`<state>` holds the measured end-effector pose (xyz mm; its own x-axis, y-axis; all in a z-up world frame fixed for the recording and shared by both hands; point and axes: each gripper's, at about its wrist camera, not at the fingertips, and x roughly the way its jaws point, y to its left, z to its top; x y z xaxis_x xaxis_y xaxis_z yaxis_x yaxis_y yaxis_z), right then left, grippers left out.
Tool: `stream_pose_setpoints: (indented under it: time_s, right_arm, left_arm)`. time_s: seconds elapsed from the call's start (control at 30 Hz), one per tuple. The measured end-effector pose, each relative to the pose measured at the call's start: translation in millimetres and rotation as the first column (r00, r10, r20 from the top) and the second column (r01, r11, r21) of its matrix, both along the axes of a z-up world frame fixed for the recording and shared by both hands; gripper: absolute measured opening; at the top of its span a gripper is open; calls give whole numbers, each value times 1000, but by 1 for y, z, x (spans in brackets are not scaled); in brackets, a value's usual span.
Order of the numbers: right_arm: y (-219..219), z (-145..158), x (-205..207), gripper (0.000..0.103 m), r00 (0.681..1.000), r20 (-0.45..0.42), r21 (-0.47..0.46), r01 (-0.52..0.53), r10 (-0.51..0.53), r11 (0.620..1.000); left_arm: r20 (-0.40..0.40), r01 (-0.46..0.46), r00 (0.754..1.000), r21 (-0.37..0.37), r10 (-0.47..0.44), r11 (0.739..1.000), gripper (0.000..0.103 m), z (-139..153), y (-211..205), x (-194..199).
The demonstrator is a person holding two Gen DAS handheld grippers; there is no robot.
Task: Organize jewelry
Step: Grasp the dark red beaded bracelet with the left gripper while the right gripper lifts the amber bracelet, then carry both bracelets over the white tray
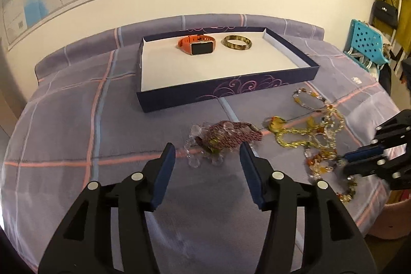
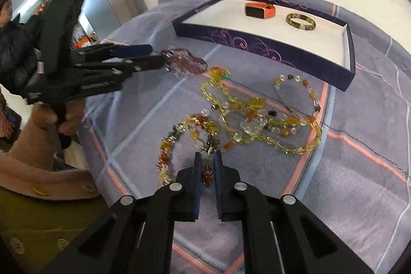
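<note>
Two pieces already sit in the tray: orange watch and gold bangle, both by its far wall. My left claw is released, jaws wide, nothing between the pads; the purple mesh bracelet lies on the bed just past the tips. My right claw is clenched on the amber bead necklace, near the bed's front edge, tangled beside the yellow chain.

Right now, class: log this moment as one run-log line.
left gripper: open, above maroon bracelet | right gripper: shut on amber bead necklace | tray: holds orange watch, gold bangle
</note>
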<state>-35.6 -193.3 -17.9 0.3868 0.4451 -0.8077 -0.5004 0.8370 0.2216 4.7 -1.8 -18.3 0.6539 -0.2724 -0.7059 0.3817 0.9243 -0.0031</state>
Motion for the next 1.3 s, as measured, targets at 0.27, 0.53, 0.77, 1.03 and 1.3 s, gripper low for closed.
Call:
stream_pose_setpoints:
  time_s: [0.27, 0.53, 0.77, 1.03, 1.3]
  right_arm:
    - [1, 16, 11, 8, 999, 40, 29, -2, 1, 1000]
    - [5, -2, 19, 8, 1000, -14, 15, -2, 2, 1000]
    - [8, -11, 23, 8, 1000, -22, 3, -2, 2, 1000]
    - [7, 11, 17, 7, 999, 44, 25, -6, 5, 1000]
    - [4, 38, 18, 7, 994, 110, 43, -7, 2, 999]
  left_arm:
    - [-13, 34, 999, -14, -34, 999, 47, -2, -5, 17]
    - [-22, 61, 998, 19, -61, 998, 21, -4, -9, 17]
    - [-28, 100, 995, 50, -99, 994, 14, -4, -12, 9]
    - [-6, 96, 995, 4, -96, 995, 12, 9, -6, 1]
    - [46, 117, 992, -52, -115, 992, 12, 36, -4, -7]
